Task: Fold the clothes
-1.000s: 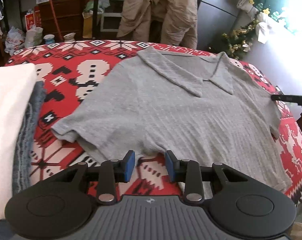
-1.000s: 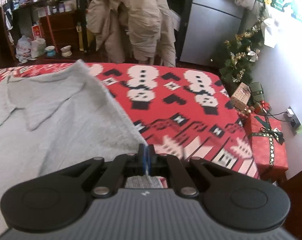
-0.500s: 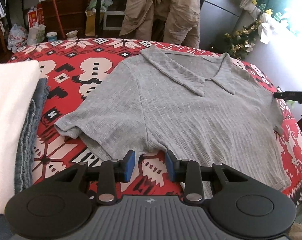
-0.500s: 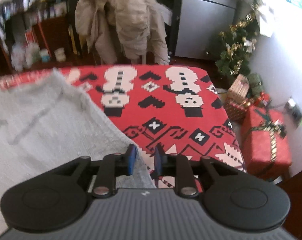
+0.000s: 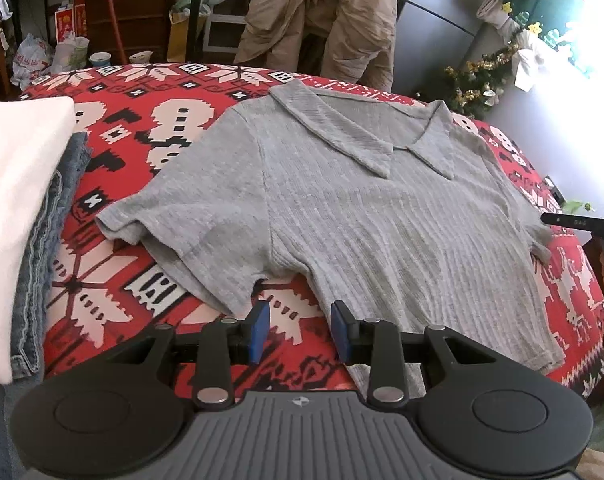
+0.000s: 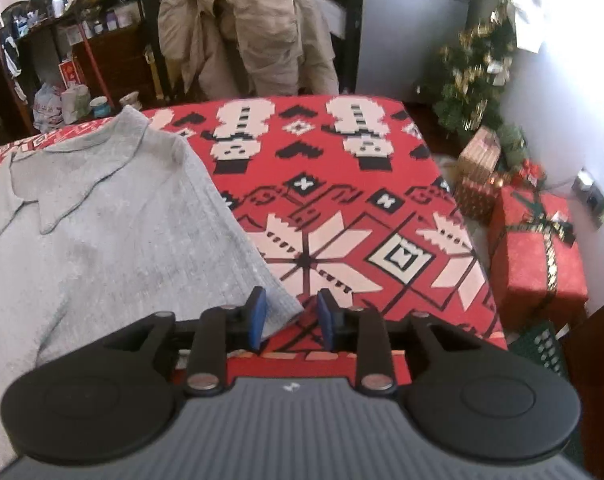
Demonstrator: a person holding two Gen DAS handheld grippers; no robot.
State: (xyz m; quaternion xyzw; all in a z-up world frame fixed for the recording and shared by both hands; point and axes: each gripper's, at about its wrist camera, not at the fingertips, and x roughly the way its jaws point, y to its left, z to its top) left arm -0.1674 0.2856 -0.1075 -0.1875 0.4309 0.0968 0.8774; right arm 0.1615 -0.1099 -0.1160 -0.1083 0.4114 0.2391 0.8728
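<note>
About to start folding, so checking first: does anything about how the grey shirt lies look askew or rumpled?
Mostly flat, collar spread, but the grey shirt is not quite smooth: the sleeve toward the folded stack is bunched into a fold along its lower edge. Both grippers, left and right, stand open, holding nothing.

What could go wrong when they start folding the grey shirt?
1. The grey shirt lies close to the near edge of the red cloth, so a tug might pull it off.
2. Its sleeve is already rumpled, so a fold could trap creases.
3. The right hand-held gripper has just been opening, with the shirt's corner beside one blue pad, so it could snag. The left hand-held gripper is open and empty.
</note>
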